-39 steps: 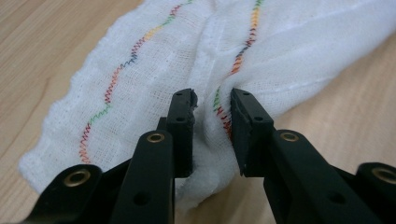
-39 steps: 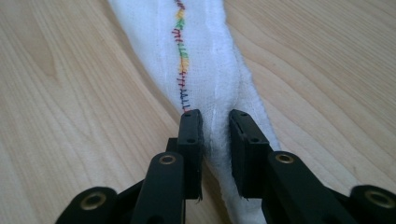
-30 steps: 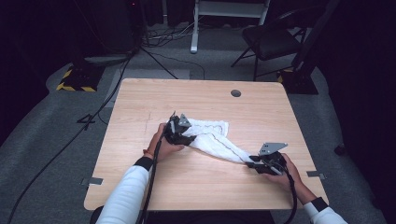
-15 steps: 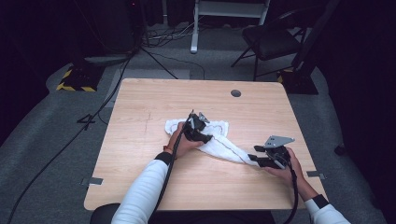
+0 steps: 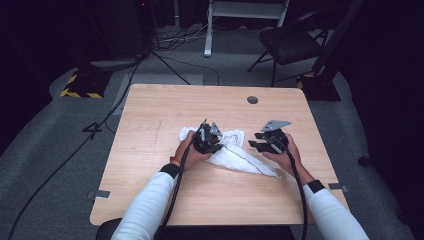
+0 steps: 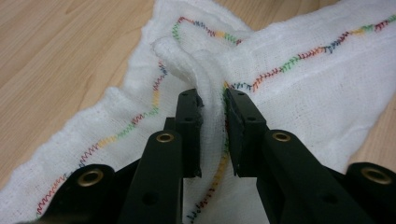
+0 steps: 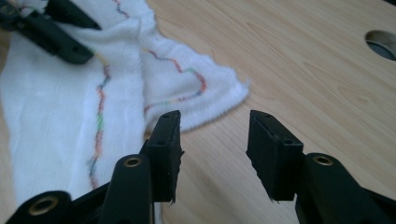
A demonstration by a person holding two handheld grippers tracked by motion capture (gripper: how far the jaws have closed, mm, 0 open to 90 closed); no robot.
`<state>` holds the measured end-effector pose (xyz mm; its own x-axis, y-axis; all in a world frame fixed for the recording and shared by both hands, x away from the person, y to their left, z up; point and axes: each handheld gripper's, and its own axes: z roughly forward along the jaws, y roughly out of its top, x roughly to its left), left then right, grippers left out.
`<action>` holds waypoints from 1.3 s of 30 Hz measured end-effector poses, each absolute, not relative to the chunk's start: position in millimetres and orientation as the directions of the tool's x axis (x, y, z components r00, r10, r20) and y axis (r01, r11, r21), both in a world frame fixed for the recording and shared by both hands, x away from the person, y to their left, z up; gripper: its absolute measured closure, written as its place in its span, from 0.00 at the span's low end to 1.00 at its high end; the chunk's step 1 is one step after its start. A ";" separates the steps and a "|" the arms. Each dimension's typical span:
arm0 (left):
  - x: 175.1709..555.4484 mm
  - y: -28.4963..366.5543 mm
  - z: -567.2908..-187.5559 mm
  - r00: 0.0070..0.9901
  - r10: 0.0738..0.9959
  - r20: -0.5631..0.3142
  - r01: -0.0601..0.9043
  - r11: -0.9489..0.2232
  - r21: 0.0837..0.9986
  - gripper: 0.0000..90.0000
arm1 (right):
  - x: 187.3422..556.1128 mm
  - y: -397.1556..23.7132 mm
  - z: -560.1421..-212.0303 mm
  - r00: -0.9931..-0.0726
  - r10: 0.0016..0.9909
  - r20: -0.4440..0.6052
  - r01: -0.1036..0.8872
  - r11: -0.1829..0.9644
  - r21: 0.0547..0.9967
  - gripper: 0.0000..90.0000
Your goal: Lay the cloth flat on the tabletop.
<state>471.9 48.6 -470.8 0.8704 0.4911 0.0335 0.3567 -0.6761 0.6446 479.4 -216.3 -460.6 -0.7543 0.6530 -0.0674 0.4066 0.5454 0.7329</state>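
White cotton cloth (image 5: 235, 150) with rainbow zigzag stitching is lying bunched on the wooden table (image 5: 165, 107), stretching between the two tongs. The left gripper (image 6: 213, 123) has just been closing and is now pinching a raised fold of the cloth between its jaws. The right gripper (image 7: 212, 149) is sitting with its jaws parted and nothing between them, hovering over bare wood just beside the cloth's near corner. In the high view the right gripper (image 5: 260, 144) is facing the left gripper (image 5: 212, 137) across the cloth.
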 end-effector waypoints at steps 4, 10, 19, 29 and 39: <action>466.8 50.5 -471.4 0.883 0.468 0.046 0.334 -0.692 0.641 0.88 | 501.9 -195.2 -469.3 -0.747 0.663 -0.048 0.442 0.550 0.709 0.59; 456.3 53.3 -466.3 0.903 0.424 0.070 0.283 -0.710 0.645 0.91 | 518.1 -180.6 -478.9 -0.741 0.670 -0.045 0.475 0.571 0.670 0.64; 420.7 72.5 -454.4 0.932 0.354 0.083 0.212 -0.714 0.667 0.92 | 526.8 -184.3 -484.3 -0.719 0.690 -0.078 0.497 0.591 0.635 0.72; 366.4 96.9 -455.1 0.969 0.236 0.075 0.125 -0.727 0.675 0.91 | 540.8 -218.7 -481.7 -0.575 0.799 -0.175 0.575 0.547 0.609 0.67; 323.9 109.7 -469.5 0.978 0.199 0.066 0.116 -0.777 0.618 0.74 | 531.1 -234.8 -473.8 -0.548 0.825 -0.137 0.579 0.492 0.650 0.58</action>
<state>323.9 109.7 -469.5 0.9777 0.1993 0.0664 0.1164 -0.7772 0.6184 531.1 -234.8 -473.8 -0.5480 0.8252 -0.1370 0.5786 0.4922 0.6504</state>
